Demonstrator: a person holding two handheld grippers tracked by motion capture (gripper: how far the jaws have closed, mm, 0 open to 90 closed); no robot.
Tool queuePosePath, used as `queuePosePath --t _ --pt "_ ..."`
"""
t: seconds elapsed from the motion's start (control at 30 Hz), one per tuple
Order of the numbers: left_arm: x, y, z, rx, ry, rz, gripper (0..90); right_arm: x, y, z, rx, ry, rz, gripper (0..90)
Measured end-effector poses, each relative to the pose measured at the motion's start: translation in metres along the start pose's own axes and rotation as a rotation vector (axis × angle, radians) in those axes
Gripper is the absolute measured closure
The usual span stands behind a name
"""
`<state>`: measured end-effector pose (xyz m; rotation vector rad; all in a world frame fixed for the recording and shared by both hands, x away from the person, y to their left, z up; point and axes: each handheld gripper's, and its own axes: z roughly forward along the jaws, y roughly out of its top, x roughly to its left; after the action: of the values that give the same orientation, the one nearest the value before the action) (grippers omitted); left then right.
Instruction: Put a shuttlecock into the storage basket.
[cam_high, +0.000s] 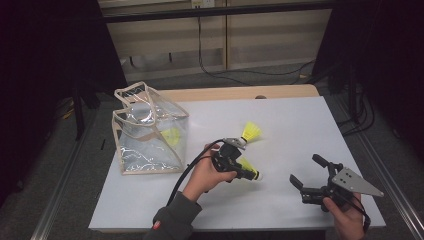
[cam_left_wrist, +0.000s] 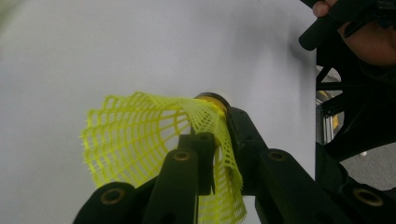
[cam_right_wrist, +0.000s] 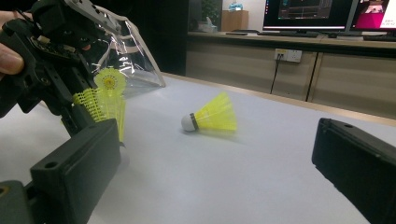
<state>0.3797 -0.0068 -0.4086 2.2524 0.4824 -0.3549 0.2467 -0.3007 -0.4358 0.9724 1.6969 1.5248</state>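
On the white table (cam_high: 295, 120), left to right, I see the clear bag (cam_high: 150, 131) with one shuttlecock inside, my left gripper (cam_high: 239, 167) clenched on a yellow shuttlecock (cam_high: 248, 169) awaiting bagging, a second shuttlecock (cam_high: 251, 132) lying loose behind, my right gripper (cam_high: 307, 175) spread idle.

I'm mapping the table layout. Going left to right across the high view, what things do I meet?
Clear plastic bag with beige trim → left tool shut on a yellow plastic shuttlecock → right tool, open, with its grey three-cornered plate.
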Motion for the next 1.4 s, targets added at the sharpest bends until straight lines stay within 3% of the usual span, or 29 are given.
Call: queuePosePath --t 0.47,0.9,1.4 --pt "0.0 0.0 -0.016 0.011 0.003 -0.038 81.8 -0.001 0.0 0.002 -0.002 0.002 0.002 0.9" --pt "0.003 0.006 -0.042 0.029 0.037 -0.079 81.8 -0.001 0.0 0.001 -0.004 0.004 0.008 0.9" --pt "0.001 0.016 -0.062 0.065 0.069 -0.083 81.8 0.0 0.001 0.003 -0.008 0.006 0.009 0.9"
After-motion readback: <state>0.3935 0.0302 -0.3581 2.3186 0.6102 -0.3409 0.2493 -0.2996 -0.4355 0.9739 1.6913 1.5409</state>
